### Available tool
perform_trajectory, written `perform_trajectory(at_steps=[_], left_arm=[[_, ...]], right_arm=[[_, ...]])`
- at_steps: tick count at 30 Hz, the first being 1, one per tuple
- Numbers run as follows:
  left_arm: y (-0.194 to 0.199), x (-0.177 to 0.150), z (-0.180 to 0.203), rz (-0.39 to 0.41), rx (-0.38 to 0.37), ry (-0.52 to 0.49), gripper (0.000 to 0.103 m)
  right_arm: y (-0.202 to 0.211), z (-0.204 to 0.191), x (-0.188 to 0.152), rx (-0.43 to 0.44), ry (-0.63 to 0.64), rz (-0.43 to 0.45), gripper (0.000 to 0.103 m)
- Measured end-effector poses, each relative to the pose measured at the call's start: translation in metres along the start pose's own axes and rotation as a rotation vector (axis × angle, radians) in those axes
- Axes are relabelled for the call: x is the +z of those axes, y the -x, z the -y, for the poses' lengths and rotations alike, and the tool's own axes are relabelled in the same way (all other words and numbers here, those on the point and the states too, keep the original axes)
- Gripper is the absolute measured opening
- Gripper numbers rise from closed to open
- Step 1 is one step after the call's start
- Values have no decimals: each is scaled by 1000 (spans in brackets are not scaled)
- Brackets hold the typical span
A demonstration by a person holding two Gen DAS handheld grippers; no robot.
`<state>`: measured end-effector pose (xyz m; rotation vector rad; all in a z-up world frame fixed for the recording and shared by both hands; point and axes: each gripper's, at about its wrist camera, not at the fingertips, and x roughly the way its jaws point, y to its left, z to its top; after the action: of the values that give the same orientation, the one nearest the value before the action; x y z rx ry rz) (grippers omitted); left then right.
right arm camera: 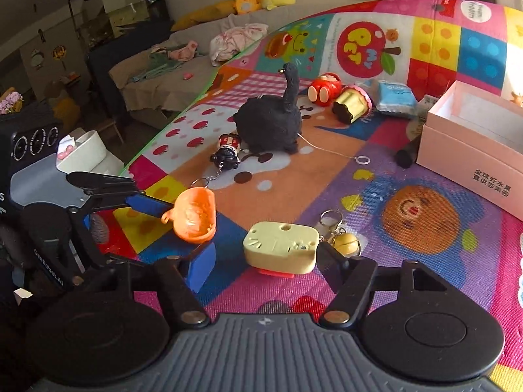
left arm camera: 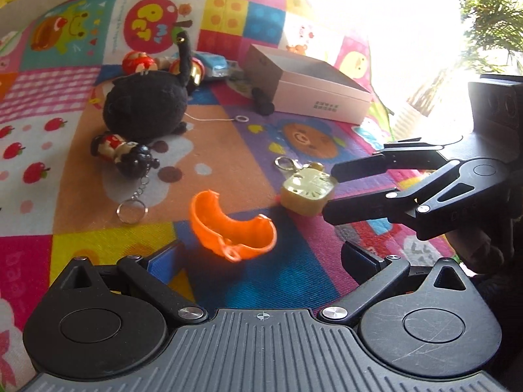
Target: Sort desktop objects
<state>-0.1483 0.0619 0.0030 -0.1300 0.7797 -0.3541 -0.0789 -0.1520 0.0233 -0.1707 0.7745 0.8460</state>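
A pale yellow cat-face box (right arm camera: pixel 281 248) lies on the colourful play mat between the fingers of my right gripper (right arm camera: pixel 268 264). The right finger rests against the box and a small gap shows at the blue left pad, so the jaws stand open. From the left wrist view, the right gripper (left arm camera: pixel 328 192) reaches in from the right with its tips at the yellow box (left arm camera: pixel 305 192). An orange half shell (left arm camera: pixel 232 228) with a small loop sits between the wide-open fingers of my left gripper (left arm camera: pixel 261 251), clear of the right finger. I cannot tell whether it rests on the mat.
An open pink cardboard box (right arm camera: pixel 474 137) stands at the right. A black plush cat (right arm camera: pixel 268 121), a figurine keychain (right arm camera: pixel 228 153), red toys (right arm camera: pixel 323 89), a gold cupcake toy (right arm camera: pixel 353 103) and a blue packet (right arm camera: pixel 395 96) lie farther back. The mat's left edge (right arm camera: pixel 163 130) drops off toward a sofa.
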Motion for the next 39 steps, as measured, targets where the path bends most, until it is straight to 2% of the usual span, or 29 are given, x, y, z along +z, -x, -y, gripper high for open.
perform_trajectory(at_steps=[1, 3, 8, 12, 15, 16, 18, 23, 26, 28, 32, 34, 35, 39], left_arm=[[-1, 0, -4, -1, 24, 18, 103], [-2, 1, -7, 7, 36, 31, 103], [-5, 0, 2, -7, 82, -17, 103], [-6, 3, 5, 2, 114, 12, 103], [-5, 6, 11, 22, 138, -12, 102], [-3, 6, 15, 29, 145, -35, 100], [-3, 6, 24, 27, 166, -90, 79], [-8, 4, 30, 5, 208, -127, 71], [-8, 8, 31, 16, 209, -124, 54], [-8, 12, 36, 26, 195, -148, 55], [-6, 28, 58, 86, 206, -287, 54], [-7, 41, 68, 119, 186, -325, 45], [-8, 50, 73, 137, 173, -341, 37], [-23, 89, 99, 240, 124, -425, 36]], right_arm=[[-5, -2, 1, -12, 7, -3, 68], [-15, -4, 1, -51, 34, -28, 56], [-9, 1, -4, -157, 79, -24, 57], [1, 16, -8, -172, 0, -35, 56], [10, 20, -11, -171, -24, -36, 56], [13, 20, -12, -167, -28, -36, 56], [19, 19, -13, -168, -28, -38, 56], [35, 17, -18, -185, -22, -23, 56], [48, 16, -19, -202, -11, -3, 56], [57, 16, -19, -235, 0, 13, 56], [82, 25, -14, -320, -5, 62, 56], [99, 33, -9, -354, -17, 102, 56], [108, 37, -5, -366, -24, 124, 56], [140, 52, 17, -398, -56, 220, 56]])
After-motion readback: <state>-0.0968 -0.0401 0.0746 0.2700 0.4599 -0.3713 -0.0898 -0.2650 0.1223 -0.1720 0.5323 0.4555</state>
